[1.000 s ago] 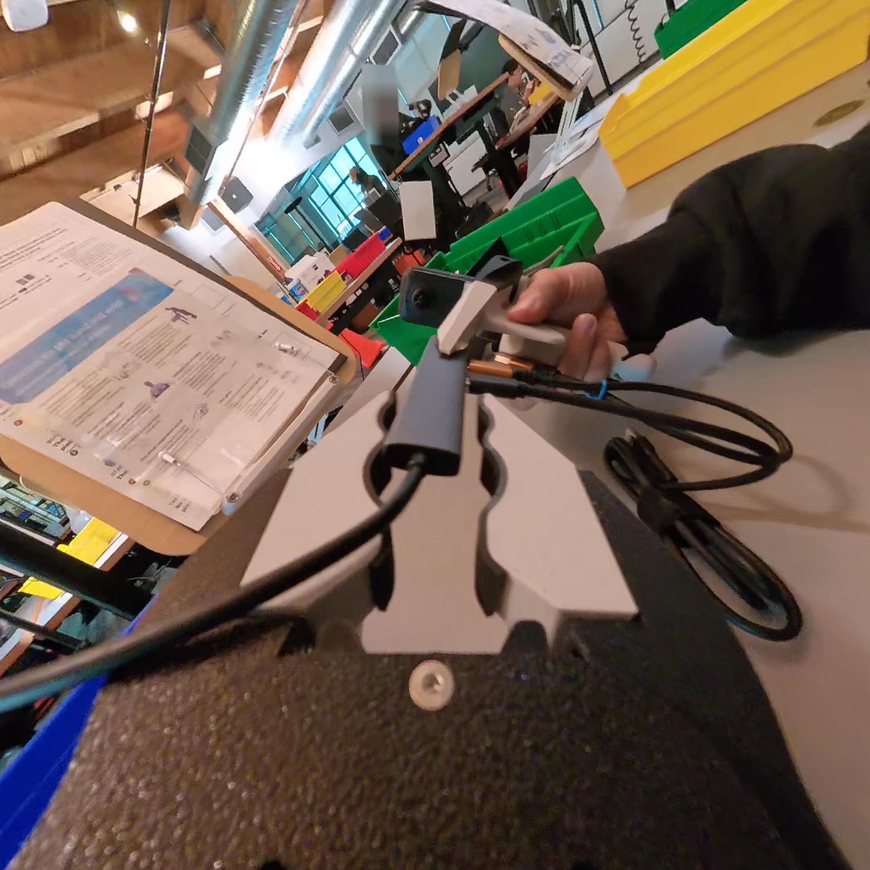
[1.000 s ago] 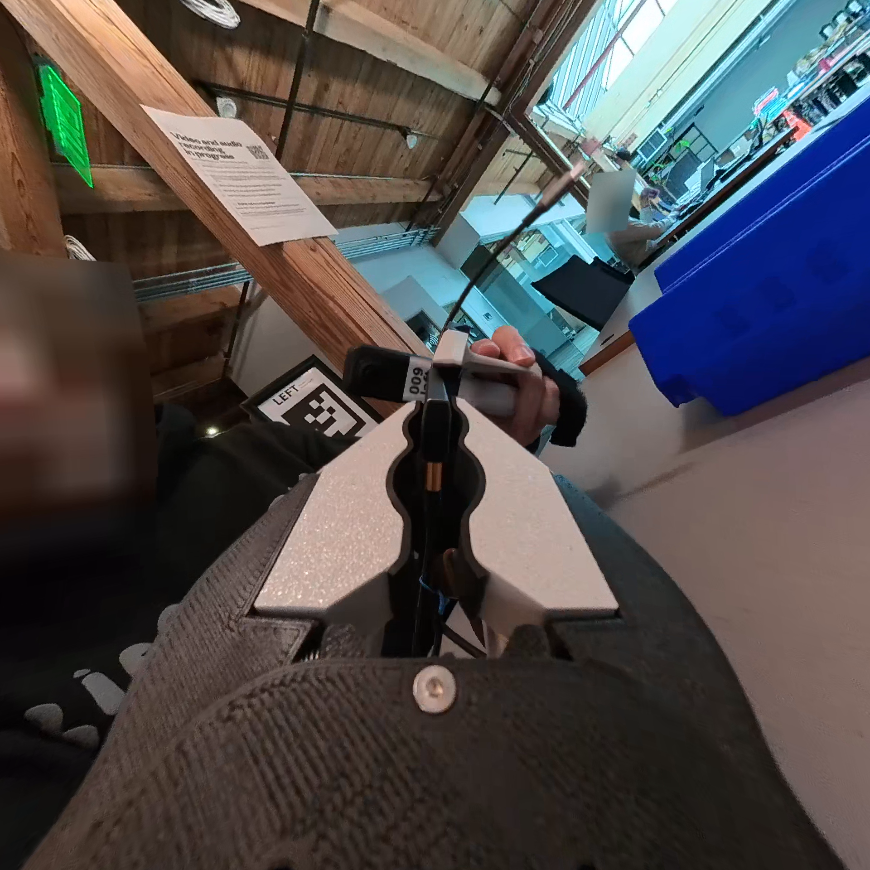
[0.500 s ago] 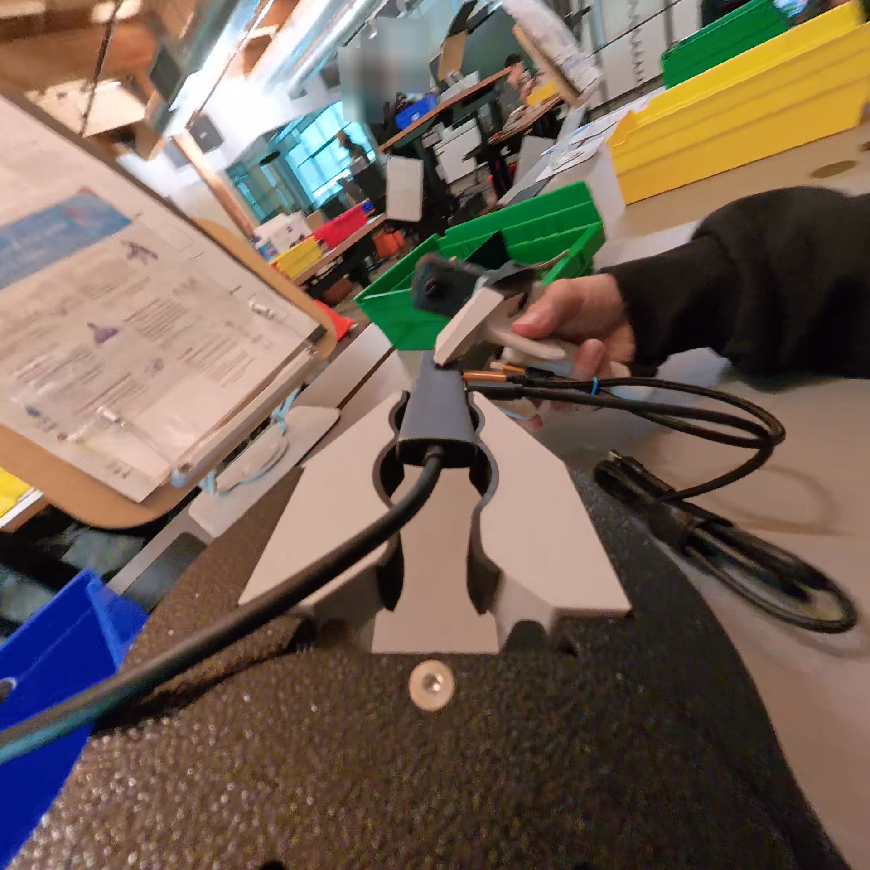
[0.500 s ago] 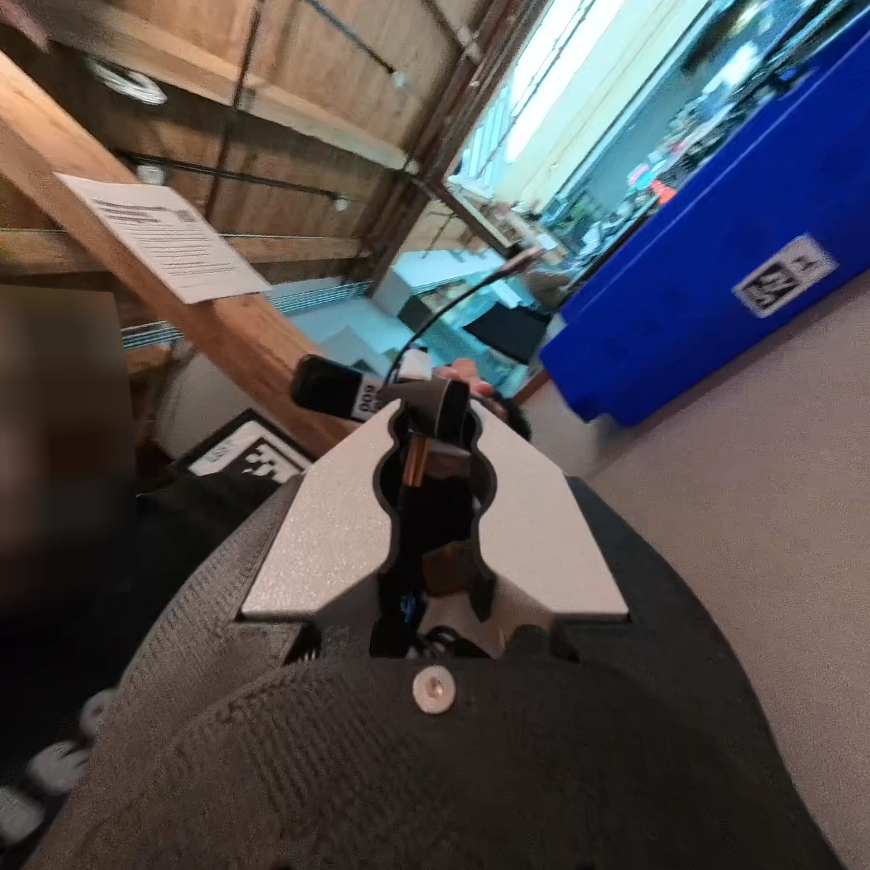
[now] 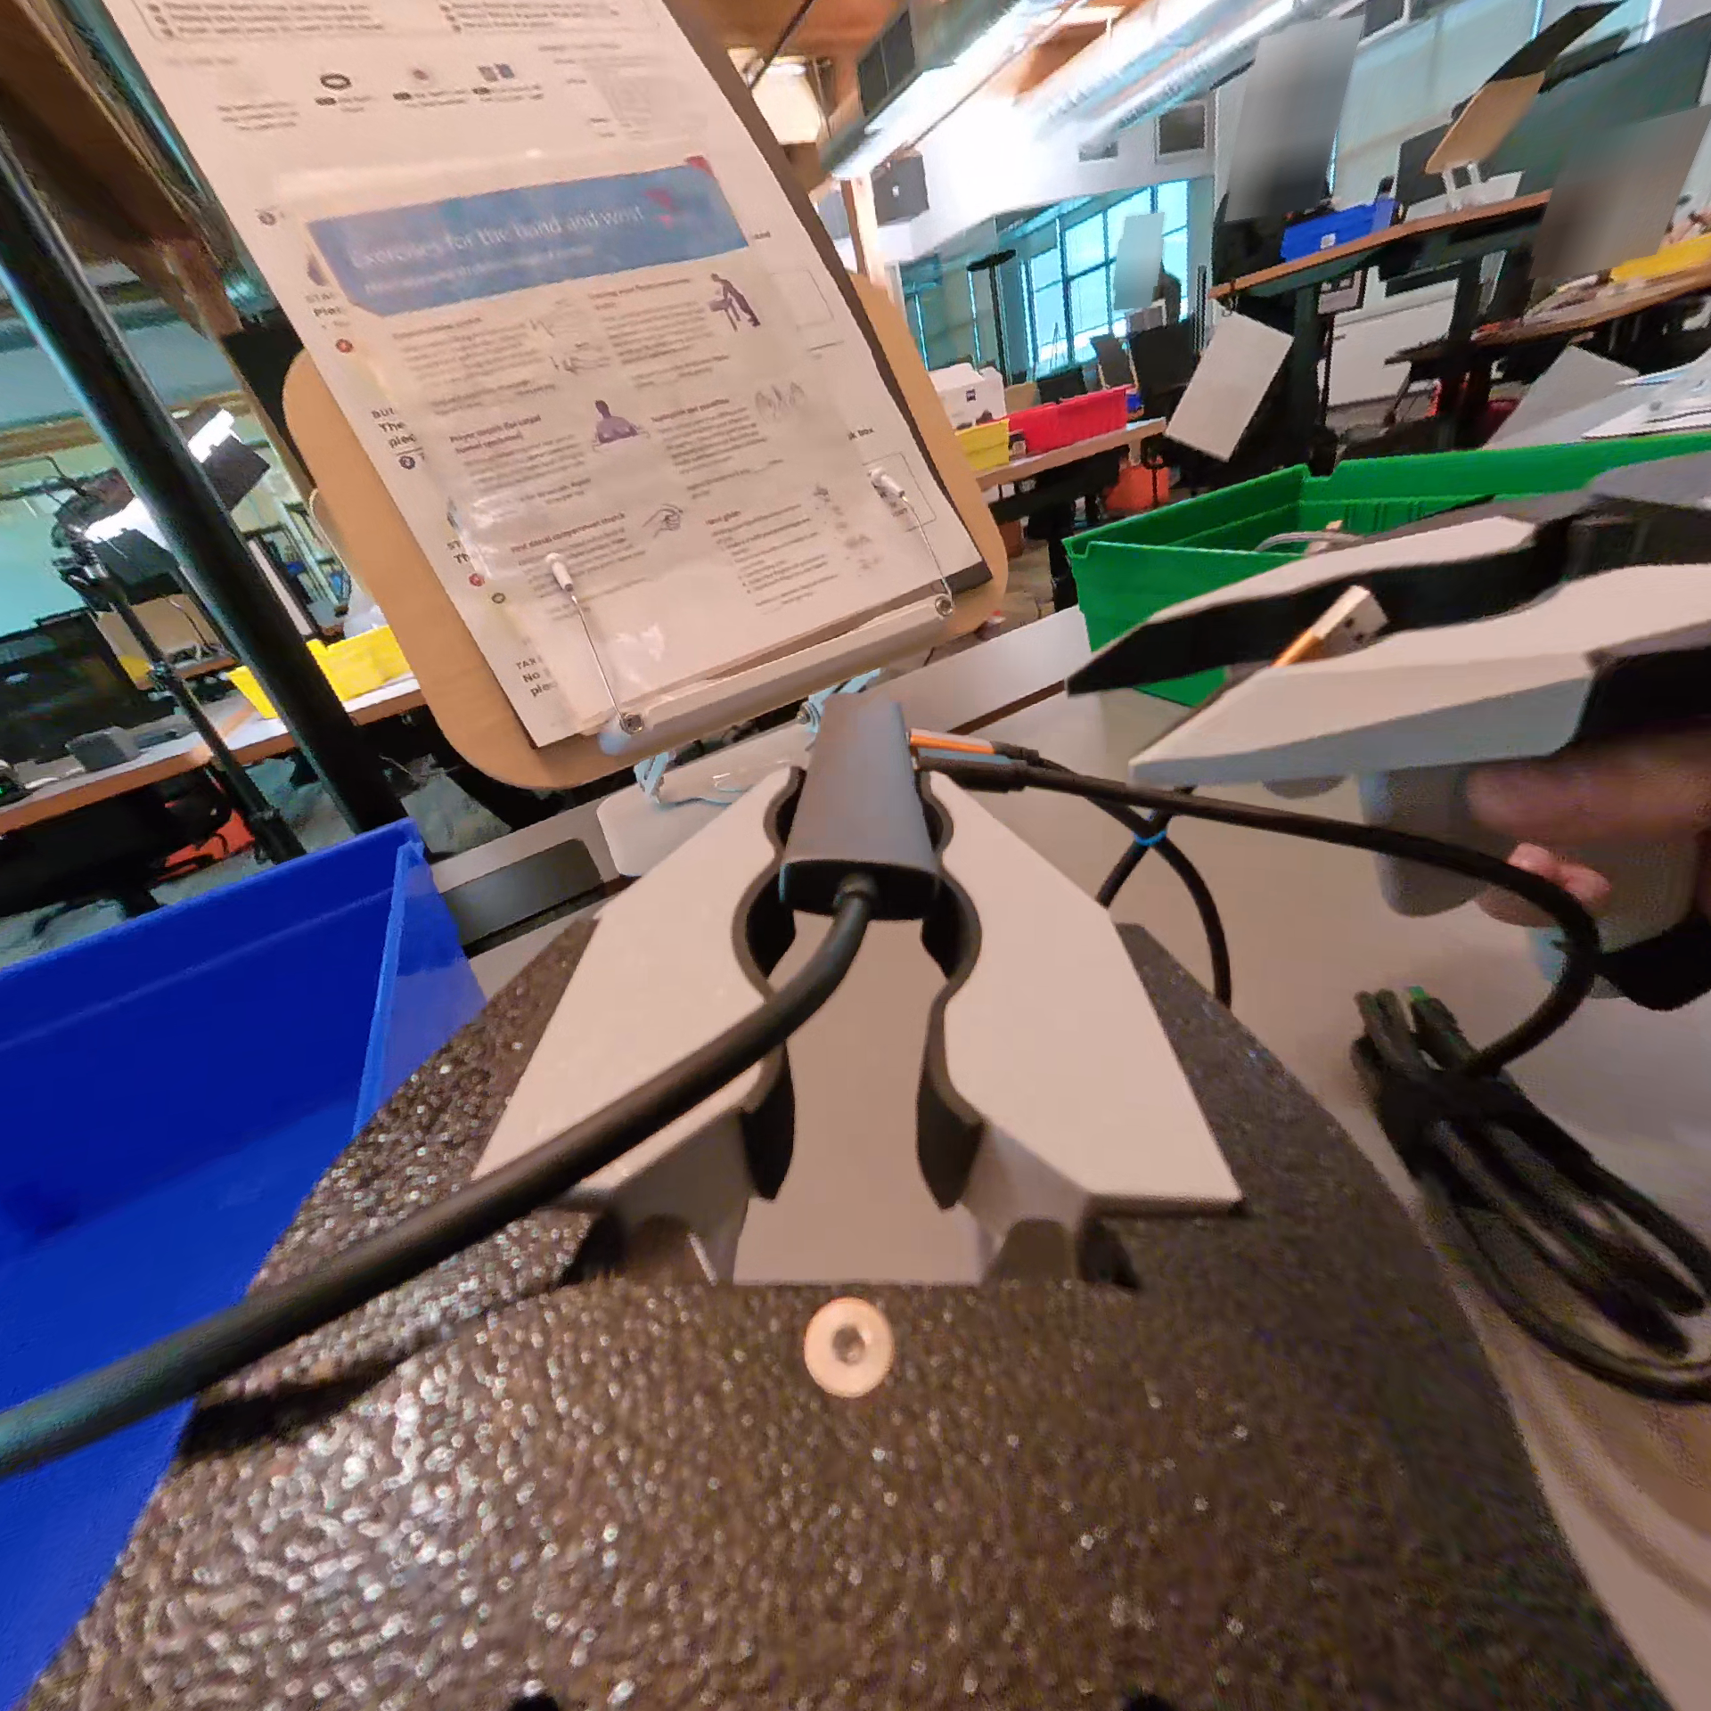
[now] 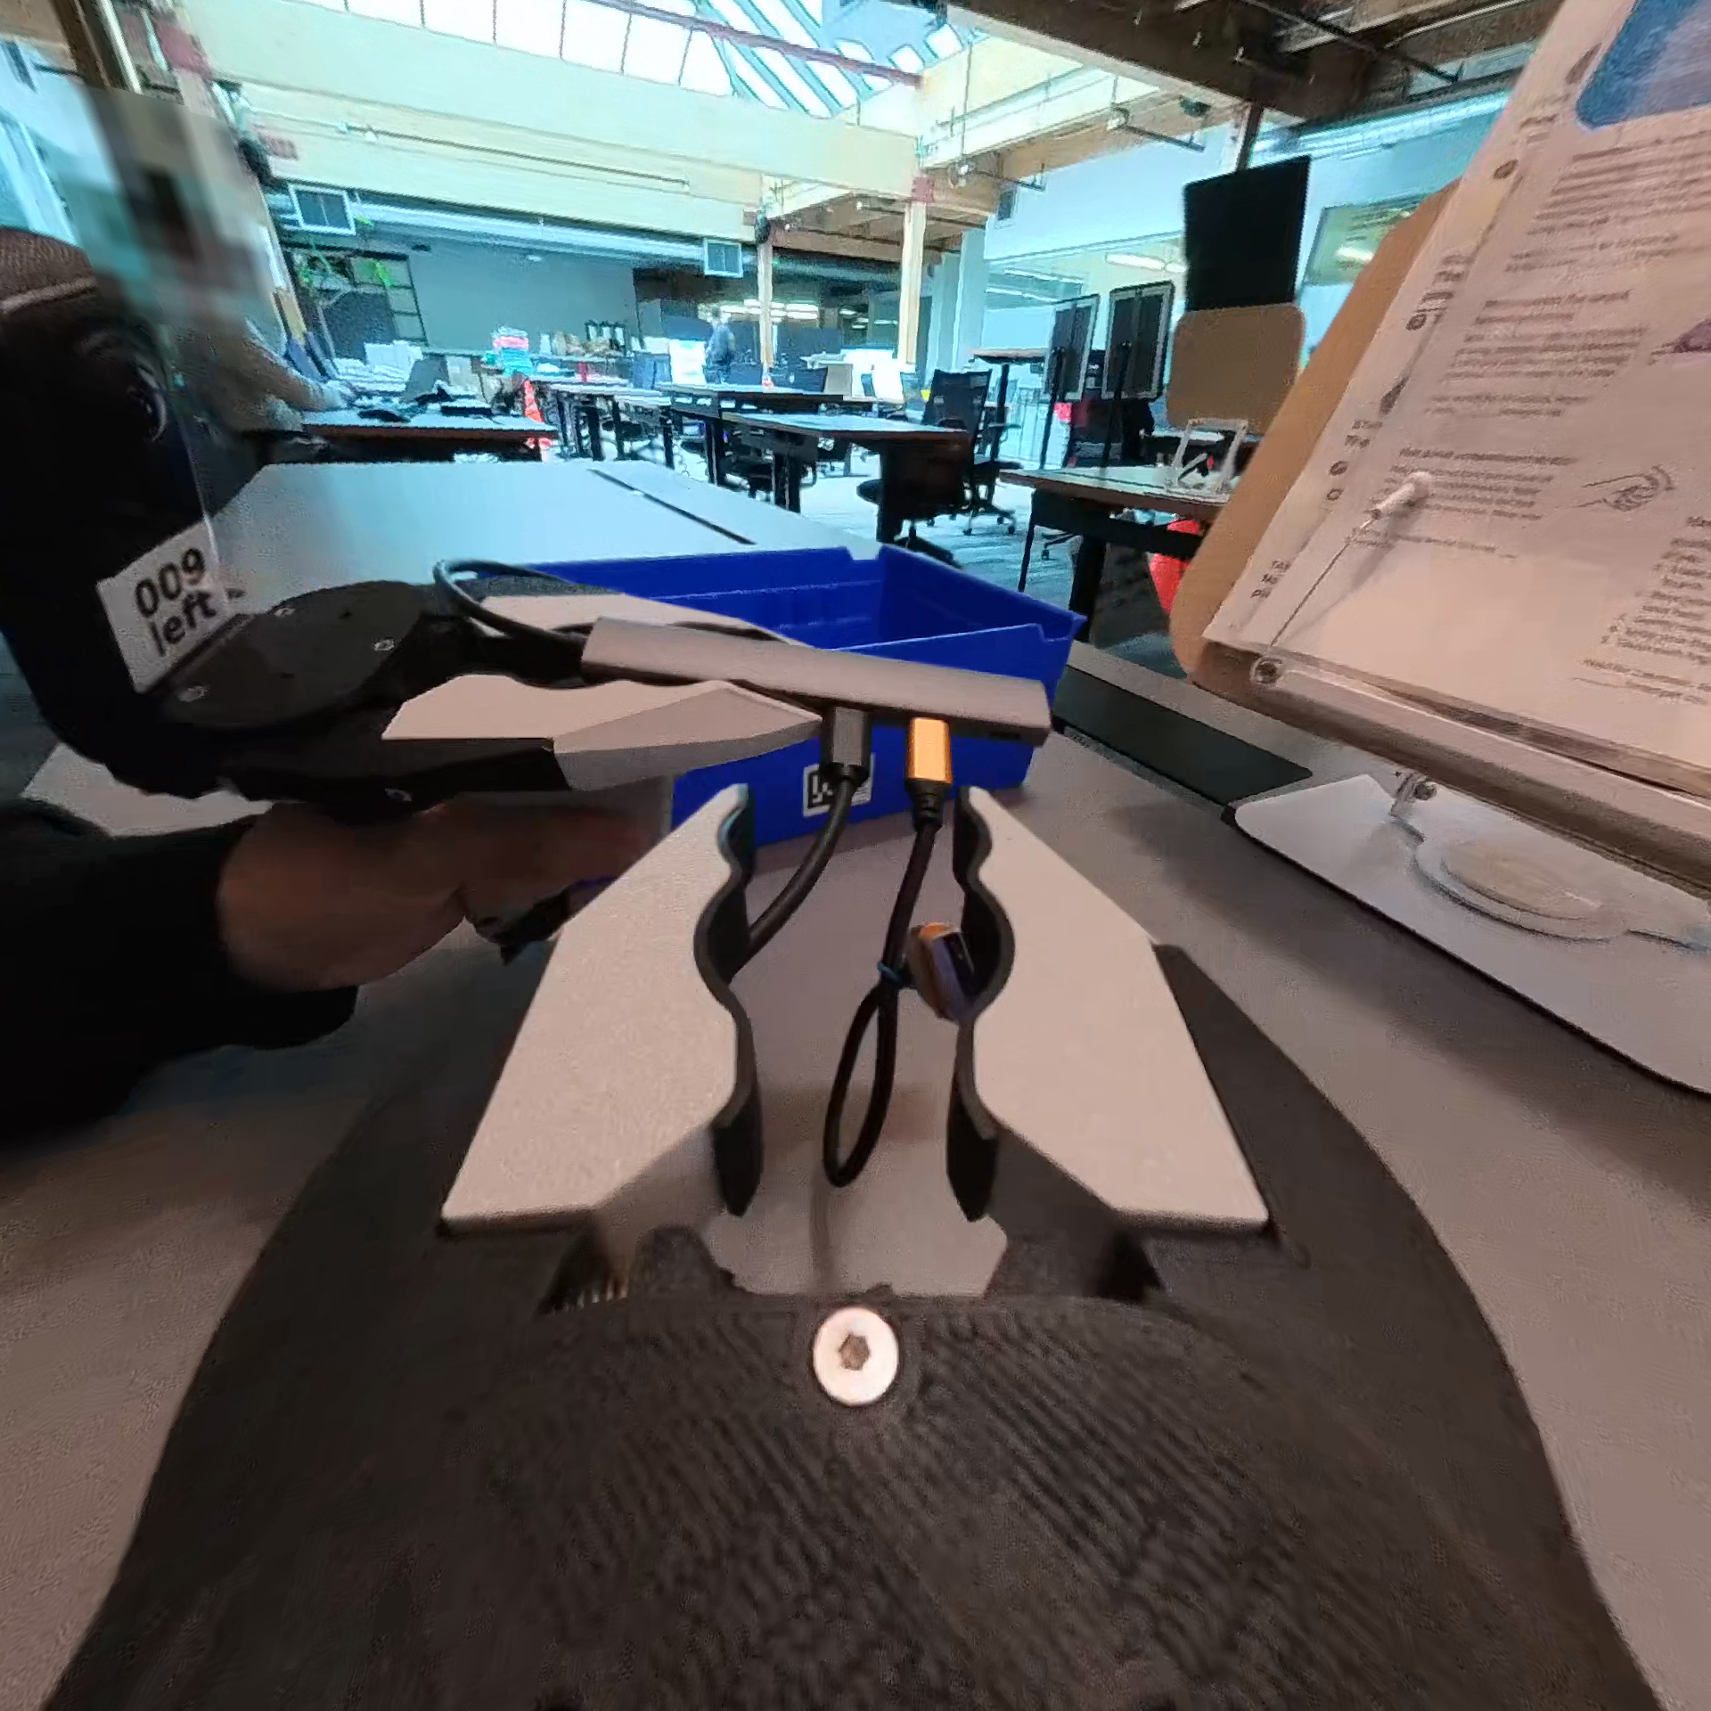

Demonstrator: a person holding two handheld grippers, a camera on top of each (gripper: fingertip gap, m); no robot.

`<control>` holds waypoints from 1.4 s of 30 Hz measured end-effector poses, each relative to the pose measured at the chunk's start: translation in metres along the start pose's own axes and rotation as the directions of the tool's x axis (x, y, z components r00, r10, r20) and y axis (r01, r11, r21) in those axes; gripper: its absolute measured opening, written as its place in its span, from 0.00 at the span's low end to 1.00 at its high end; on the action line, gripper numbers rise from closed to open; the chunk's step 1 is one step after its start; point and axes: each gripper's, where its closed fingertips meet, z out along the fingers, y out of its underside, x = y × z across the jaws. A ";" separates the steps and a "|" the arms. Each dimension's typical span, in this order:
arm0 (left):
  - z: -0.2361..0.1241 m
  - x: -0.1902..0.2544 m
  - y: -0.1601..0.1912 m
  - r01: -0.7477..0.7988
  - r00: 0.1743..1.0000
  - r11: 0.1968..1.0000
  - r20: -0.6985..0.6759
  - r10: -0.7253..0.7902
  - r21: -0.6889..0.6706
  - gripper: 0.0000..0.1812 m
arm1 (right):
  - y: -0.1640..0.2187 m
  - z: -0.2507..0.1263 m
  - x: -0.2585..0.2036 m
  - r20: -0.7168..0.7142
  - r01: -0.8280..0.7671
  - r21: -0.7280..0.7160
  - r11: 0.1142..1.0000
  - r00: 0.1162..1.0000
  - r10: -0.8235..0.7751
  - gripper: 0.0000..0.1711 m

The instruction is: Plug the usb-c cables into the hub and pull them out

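My left gripper (image 5: pixel 861 787) is shut on the dark grey hub (image 5: pixel 856 815), holding it above the table; the hub's own lead trails off to the lower left. In the right wrist view the hub (image 6: pixel 815 671) lies level, with a grey plug (image 6: pixel 847 736) and an orange plug (image 6: pixel 929 750) seated in its near side. My right gripper (image 6: pixel 852 805) is open just below these plugs, and both cables hang between its fingers. The orange cable's other plug (image 6: pixel 940 963) rests against the right finger. In the left wrist view the right gripper (image 5: pixel 1106 727) stands to the hub's right.
A blue bin (image 5: pixel 185 1065) stands left of the hub, seen behind it in the right wrist view (image 6: pixel 833 602). A document stand with a printed sheet (image 5: pixel 602 417) rises behind. A green bin (image 5: pixel 1296 537) is at the back right. A coiled black cable (image 5: pixel 1528 1204) lies on the grey table (image 6: pixel 1389 1018). The grippers' ends are close to 5 centimeters from one another.
My right gripper has let go of the orange cable and opened. Both grippers have tilted down to level with the table. The left gripper still holds the hub.
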 end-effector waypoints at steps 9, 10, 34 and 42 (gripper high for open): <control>-0.008 -0.004 0.008 0.015 0.999 1.000 0.048 -0.015 -0.013 0.12 | -0.003 0.011 -0.022 0.002 0.071 0.035 0.997 0.997 -0.071 0.15; -0.008 -0.005 0.008 0.011 0.998 1.000 0.060 -0.010 -0.016 0.12 | -0.005 0.011 -0.022 -0.019 0.085 0.039 0.996 0.996 -0.084 0.15; -0.010 0.002 0.004 0.145 0.989 0.988 0.009 -0.145 0.045 0.12 | 0.012 0.020 -0.009 -0.144 -0.061 0.016 0.998 0.988 0.062 0.05; -0.011 0.005 0.002 0.226 0.974 0.972 -0.024 -0.225 0.061 0.12 | 0.004 0.018 -0.010 -0.134 0.004 0.108 0.994 0.991 0.011 0.04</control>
